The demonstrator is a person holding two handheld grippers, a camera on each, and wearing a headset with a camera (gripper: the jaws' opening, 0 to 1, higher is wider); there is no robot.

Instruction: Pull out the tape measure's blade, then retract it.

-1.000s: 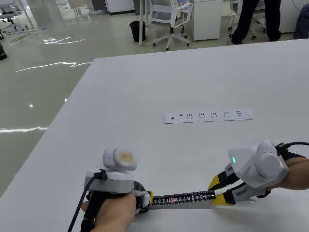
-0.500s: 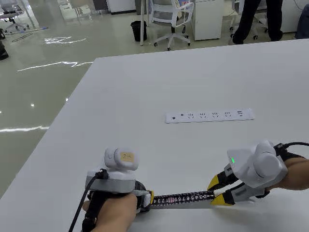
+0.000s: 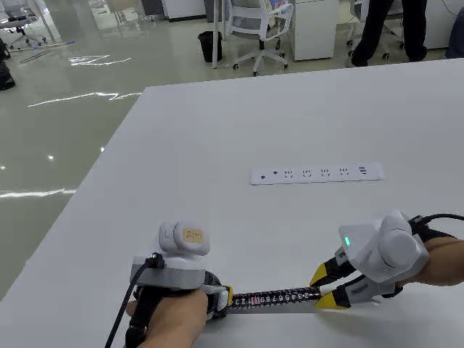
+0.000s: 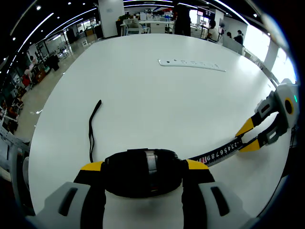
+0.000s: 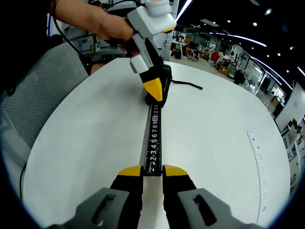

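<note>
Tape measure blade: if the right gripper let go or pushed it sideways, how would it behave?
The blade runs straight from case to right gripper, so probably stiff lengthwise over this short span. It's a thin strip, so a sideways push would likely buckle it. Released, it would probably snap back.

A white power strip (image 3: 316, 174) lies flat on the white table (image 3: 217, 130), well in from the left edge and running roughly along the far edge. Past that far edge, on the glossy floor (image 3: 65, 130), stand a black bin (image 3: 210, 45), an office chair (image 3: 255, 29), a white cabinet (image 3: 315, 27) and a person's legs (image 3: 391, 29).
</note>
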